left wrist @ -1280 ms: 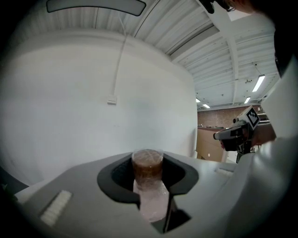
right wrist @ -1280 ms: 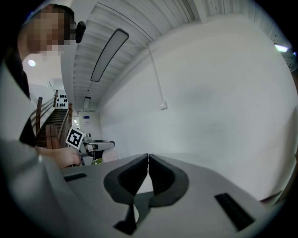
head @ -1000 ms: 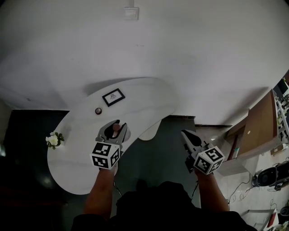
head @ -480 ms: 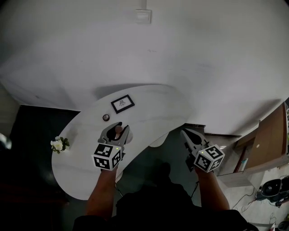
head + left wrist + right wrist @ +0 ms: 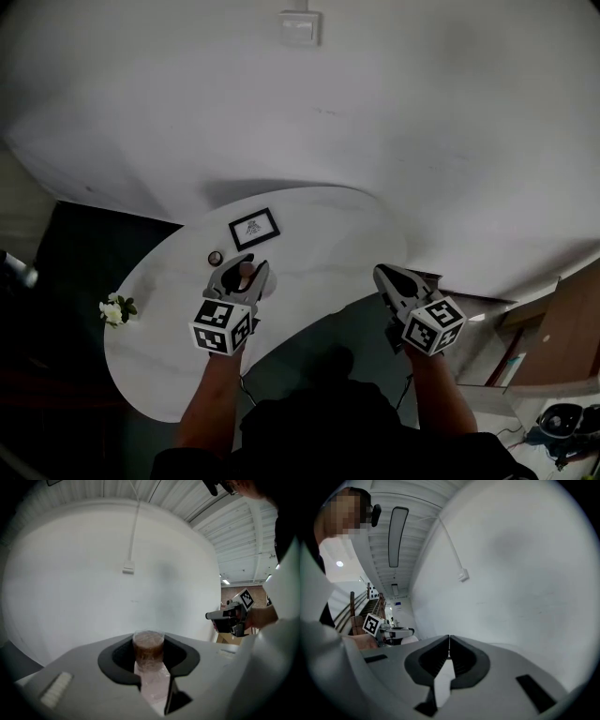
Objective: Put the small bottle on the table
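Two hand-held grippers are seen from the head view, held out over the near side of a white, curved-edged table that stands against a pale wall. The left gripper is clamped on a small clear plastic bottle with a brownish top, which is carried above the tabletop and cannot be seen to rest on it. A black-framed picture and a small dark round object lie just beyond it on the far side, and a small bunch of white flowers lies well apart at the left end. The right gripper is held to the right, past the table's near edge. In the left gripper view the bottle is shown upright between the two grey jaws, gripped at its body with its brown top standing clear above them; the tabletop itself is hidden below. In the right gripper view the jaws are seen pressed together with nothing between them. The carrying step is judged to be in hand, with the placing not yet done. A bare patch nearer than the frame and the round object should be chosen, the bottle lowered until its base is borne by the table, and only then should the left jaws be parted.
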Action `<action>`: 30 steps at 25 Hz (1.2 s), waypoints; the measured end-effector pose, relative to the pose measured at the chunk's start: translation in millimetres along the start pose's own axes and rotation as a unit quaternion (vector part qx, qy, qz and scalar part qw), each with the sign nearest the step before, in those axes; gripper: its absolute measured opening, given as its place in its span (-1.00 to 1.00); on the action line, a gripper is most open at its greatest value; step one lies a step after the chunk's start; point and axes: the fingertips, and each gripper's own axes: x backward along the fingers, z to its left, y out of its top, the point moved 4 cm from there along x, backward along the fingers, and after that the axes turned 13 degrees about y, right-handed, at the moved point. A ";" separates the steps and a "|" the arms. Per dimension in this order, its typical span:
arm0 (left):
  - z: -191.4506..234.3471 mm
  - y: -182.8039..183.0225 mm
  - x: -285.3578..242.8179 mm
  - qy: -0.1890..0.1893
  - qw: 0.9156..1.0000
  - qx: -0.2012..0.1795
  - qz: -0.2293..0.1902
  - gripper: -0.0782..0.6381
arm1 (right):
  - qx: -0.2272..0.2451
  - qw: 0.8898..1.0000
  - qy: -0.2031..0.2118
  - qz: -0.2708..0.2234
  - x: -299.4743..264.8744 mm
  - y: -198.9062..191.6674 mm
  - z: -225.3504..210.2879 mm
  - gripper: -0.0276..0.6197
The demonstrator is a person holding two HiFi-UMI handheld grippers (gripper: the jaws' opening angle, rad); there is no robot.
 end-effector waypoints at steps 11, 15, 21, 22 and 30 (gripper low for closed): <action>-21.9 28.5 -55.7 0.033 0.999 0.021 -0.002 -0.42 | -0.005 0.998 0.059 0.008 -15.8 19.4 -78.1 -0.88; -23.5 30.2 -72.3 0.017 1.000 0.014 0.002 -0.42 | -0.016 0.999 0.052 0.003 -24.6 19.6 -88.3 -0.88; -10.2 27.8 -95.6 -0.013 1.000 0.012 -0.005 -0.42 | -0.020 0.999 0.035 0.016 -47.9 20.3 -86.2 -0.88; -8.7 26.4 -98.6 -0.019 1.000 0.007 -0.006 -0.42 | -0.020 0.999 0.032 0.019 -51.8 20.2 -84.5 -0.88; -2.4 8.3 -131.3 -0.045 0.999 0.004 0.005 -0.42 | -0.025 0.999 0.022 0.042 -75.7 8.1 -86.1 -0.88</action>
